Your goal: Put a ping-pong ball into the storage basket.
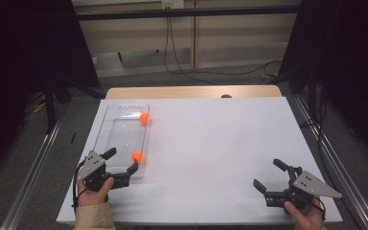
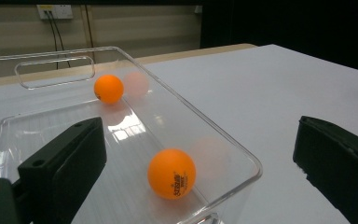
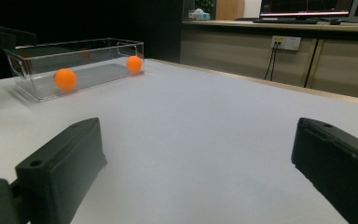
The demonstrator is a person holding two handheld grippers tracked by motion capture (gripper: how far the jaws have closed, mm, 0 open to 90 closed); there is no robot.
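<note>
Two orange balls [image 2: 171, 173] lie in clear tray [image 2: 223, 140]; left gripper view shows one's printed logo.

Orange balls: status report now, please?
Left gripper open at near ball. Right gripper open, idle. Both balls inside clear tray; far ball. Nothing in the way.

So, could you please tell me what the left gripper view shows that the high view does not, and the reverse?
The left gripper view alone shows the printed logo on the nearer orange ball and the handle cut-out in the clear bin's far end wall. The high view alone shows the right claw, open over bare table, and both of the person's hands. Both show the clear bin holding two orange balls, the farther ball near its far end, and the left claw open at the bin's near end.
</note>
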